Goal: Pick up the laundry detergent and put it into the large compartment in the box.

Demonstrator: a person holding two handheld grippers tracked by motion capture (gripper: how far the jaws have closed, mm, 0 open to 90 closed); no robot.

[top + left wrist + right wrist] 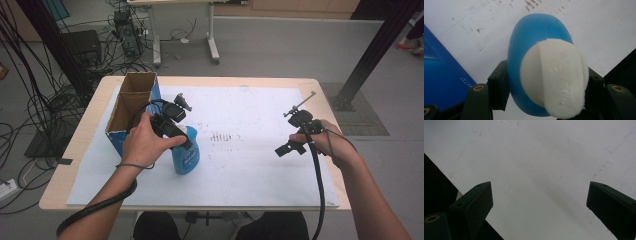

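Note:
A blue plastic bottle with a white cap stands upright on the white sheet, left of centre. My left gripper comes down from above and is shut on its upper part. In the left gripper view the two black pads press the blue bottle on both sides, just below the white cap. Over the right side of the sheet, a hand holds my right gripper. Its jaws stand wide apart in the right gripper view, where the right gripper has nothing but bare sheet between them.
An open cardboard box with blue sides stands just left of the bottle; its blue wall is close to the left jaw. The wooden table ends near the sheet's border. Cables, desk legs and a black post are on the floor beyond.

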